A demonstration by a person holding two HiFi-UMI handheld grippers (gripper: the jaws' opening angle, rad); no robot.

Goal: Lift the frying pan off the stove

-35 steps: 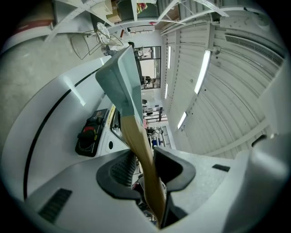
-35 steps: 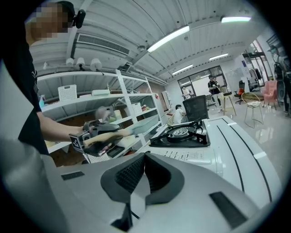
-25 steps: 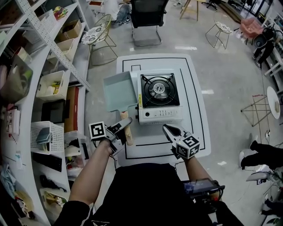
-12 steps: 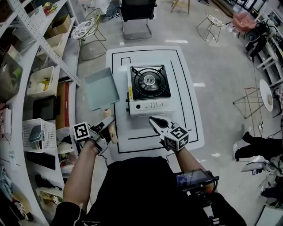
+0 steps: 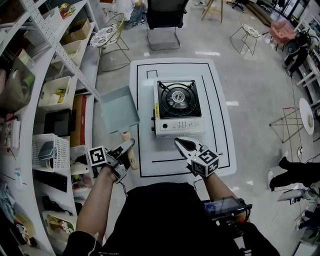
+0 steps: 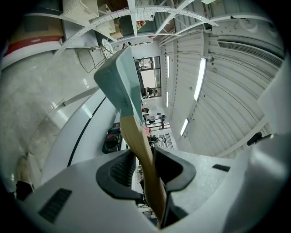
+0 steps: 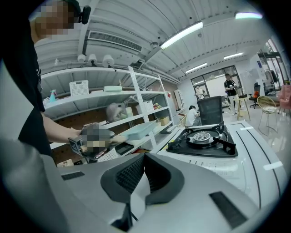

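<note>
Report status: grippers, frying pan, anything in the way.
Left gripper jaws clamped on frying pan handle. Pan off stove, left of table. Right gripper shut, empty. Nothing obstructing.

One frying pan (image 5: 119, 108), one stove (image 5: 178, 107), one table (image 5: 220, 140), two grippers: left gripper (image 5: 129, 146) and right gripper (image 5: 179, 143).

A white table (image 5: 220, 125) marked with black lines is standing on the grey floor (image 5: 260, 100). Along the left, white shelving (image 5: 60, 55) is holding cardboard boxes (image 5: 80, 31) and a white wire basket (image 5: 65, 155). A black office chair (image 5: 166, 15) and a wire chair (image 5: 107, 36) are sitting beyond the table, and a person's legs (image 5: 300, 172) are showing at the right edge.
</note>
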